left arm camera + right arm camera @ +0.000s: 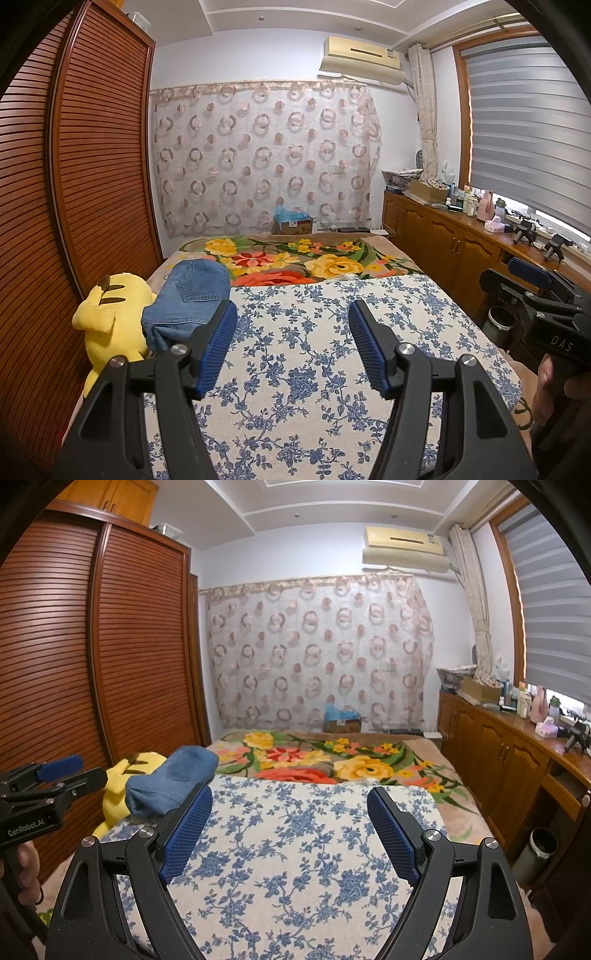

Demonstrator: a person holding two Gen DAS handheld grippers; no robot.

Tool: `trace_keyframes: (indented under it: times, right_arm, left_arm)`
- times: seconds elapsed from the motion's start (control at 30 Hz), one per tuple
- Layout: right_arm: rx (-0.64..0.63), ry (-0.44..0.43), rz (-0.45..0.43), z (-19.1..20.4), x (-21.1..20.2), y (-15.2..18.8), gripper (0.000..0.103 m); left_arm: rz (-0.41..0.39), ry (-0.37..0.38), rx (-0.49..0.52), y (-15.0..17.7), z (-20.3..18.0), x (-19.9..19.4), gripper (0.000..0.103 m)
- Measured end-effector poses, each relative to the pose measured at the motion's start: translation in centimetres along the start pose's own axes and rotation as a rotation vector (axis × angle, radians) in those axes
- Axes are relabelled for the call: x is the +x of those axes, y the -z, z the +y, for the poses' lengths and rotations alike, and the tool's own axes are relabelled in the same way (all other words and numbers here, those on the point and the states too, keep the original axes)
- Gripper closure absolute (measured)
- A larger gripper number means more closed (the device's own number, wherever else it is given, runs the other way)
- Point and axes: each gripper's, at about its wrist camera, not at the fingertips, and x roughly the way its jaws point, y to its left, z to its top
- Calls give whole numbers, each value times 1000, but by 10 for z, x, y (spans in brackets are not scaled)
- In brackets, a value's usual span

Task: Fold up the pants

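Note:
Folded blue denim pants (186, 299) lie in a compact bundle at the bed's left edge, a back pocket facing up, leaning against a yellow plush toy (110, 317). My left gripper (293, 314) hovers open over the blue floral cloth (314, 350), nothing between its blue pads; the pants sit just beyond its left finger. In the right wrist view the pants (173, 781) show left of the open right gripper (290, 797), which is also empty above the same cloth (288, 849). Each gripper appears at the edge of the other's view, held by a hand.
A louvred wooden wardrobe (74, 184) runs along the left of the bed. A flowered blanket (295, 260) covers the far half of the bed. Wooden cabinets (443, 243) with bottles stand on the right, with a bin (535, 853) on the floor below.

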Motion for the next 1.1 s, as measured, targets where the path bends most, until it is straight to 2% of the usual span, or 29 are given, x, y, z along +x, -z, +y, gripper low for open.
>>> trace_keyframes:
  times: [1.1]
  right_arm:
    - [0, -1, 0, -1, 0, 0, 15]
  left_arm:
    - [0, 1, 0, 1, -2, 0, 39]
